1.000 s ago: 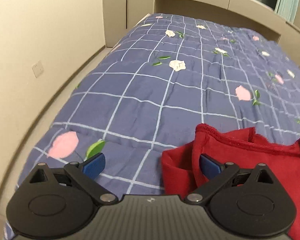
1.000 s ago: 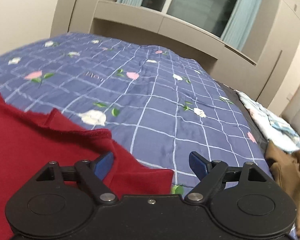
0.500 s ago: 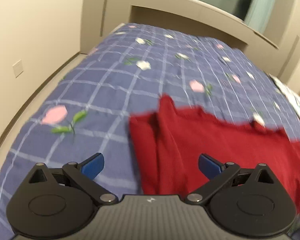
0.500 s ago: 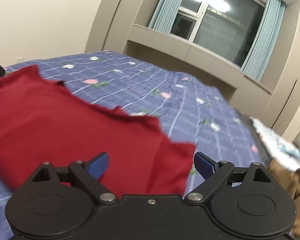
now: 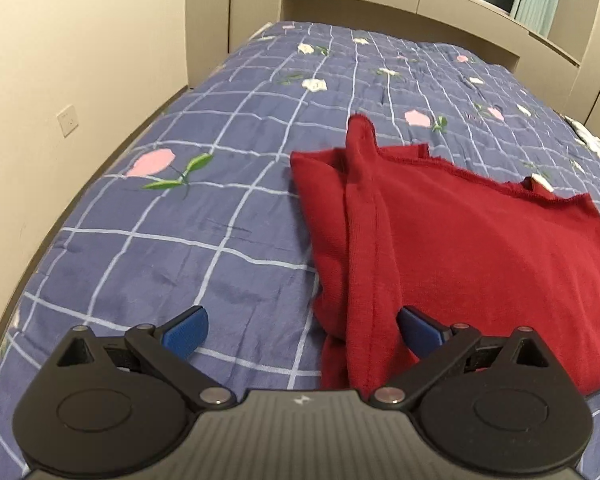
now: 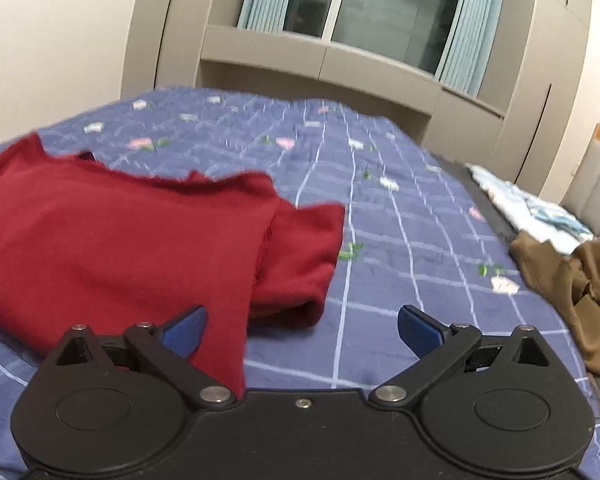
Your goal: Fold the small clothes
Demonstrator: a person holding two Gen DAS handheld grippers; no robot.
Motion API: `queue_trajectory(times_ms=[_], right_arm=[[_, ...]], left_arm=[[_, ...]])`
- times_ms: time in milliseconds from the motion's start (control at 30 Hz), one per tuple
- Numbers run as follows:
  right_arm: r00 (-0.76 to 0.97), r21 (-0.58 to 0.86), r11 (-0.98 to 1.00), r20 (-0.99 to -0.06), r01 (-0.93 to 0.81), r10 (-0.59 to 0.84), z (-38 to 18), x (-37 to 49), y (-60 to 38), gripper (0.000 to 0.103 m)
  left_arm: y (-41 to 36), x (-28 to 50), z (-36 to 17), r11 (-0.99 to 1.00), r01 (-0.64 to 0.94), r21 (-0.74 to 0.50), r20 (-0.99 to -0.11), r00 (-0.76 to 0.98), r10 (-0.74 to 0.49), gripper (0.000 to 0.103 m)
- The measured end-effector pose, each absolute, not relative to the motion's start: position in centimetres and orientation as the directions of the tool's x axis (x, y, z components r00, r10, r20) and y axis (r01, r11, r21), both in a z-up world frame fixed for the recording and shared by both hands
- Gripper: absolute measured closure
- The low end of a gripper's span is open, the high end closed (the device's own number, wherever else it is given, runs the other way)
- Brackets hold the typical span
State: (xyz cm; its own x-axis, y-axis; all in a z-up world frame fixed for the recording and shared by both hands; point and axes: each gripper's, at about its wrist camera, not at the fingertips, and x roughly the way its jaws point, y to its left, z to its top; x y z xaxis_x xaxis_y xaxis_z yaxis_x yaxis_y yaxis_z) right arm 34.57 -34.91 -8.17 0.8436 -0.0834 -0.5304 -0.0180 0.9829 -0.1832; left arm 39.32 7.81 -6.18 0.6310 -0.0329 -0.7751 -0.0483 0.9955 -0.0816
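Note:
A dark red garment (image 5: pixel 480 240) lies spread on the blue checked bedspread (image 5: pixel 220 200), its left part doubled into a long ridge. My left gripper (image 5: pixel 302 330) hovers open above the garment's near left edge; the cloth lies under the jaws, untouched by the blue pads (image 5: pixel 186 334). In the right wrist view the red garment (image 6: pixel 112 240) fills the left, with a folded sleeve end (image 6: pixel 300 264) sticking out to the right. My right gripper (image 6: pixel 300 330) is above its near right edge, jaws wide and still opening, nothing pressed between the fingers.
A brown garment (image 6: pixel 572 276) and a pale blue-white cloth (image 6: pixel 532 208) lie at the bed's right side. The beige wall (image 5: pixel 60 100) runs close along the left side. A headboard shelf (image 6: pixel 320 64) and a curtained window stand beyond the bed.
Both grippers have drawn back towards the near end of the bed, so more of the red garment shows. The right jaws stand slightly wider than before.

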Motion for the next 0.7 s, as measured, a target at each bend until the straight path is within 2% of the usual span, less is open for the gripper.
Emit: queue_trajectory(times_ms=[100,200,300,367,700], right_arm=[[0.854,-0.156,0.987,-0.518,-0.040,-0.047,-7.5,33.5,-34.5,0.002],[0.831,-0.152,0.988,-0.554,-0.035,-0.056,-8.1,33.6,-34.3,0.002],[0.788,-0.146,0.989,-0.606,0.027,-0.110,-9.2,33.7,-35.0,0.003],[0.798,-0.077,0.995,-0.594,0.069,-0.101,-8.6,32.6,-35.7,0.003],[0.836,0.047,0.994,-0.547,0.096,-0.055,-7.4,24.2,-34.8,0.001]], left_arm=[[8.0,38.5,-5.9,0.992,-0.047,-0.116,-0.766,0.640,-0.059,0.001],[8.4,38.2,-6.8,0.987,-0.080,-0.141,-0.792,0.607,-0.064,0.001],[8.5,37.7,-7.6,0.986,-0.123,-0.116,-0.824,0.566,-0.027,0.001],[8.6,36.9,-7.1,0.983,-0.134,-0.128,-0.820,0.571,-0.029,0.001],[8.3,30.2,-4.8,0.960,-0.168,-0.224,-0.793,0.604,-0.079,0.001]])
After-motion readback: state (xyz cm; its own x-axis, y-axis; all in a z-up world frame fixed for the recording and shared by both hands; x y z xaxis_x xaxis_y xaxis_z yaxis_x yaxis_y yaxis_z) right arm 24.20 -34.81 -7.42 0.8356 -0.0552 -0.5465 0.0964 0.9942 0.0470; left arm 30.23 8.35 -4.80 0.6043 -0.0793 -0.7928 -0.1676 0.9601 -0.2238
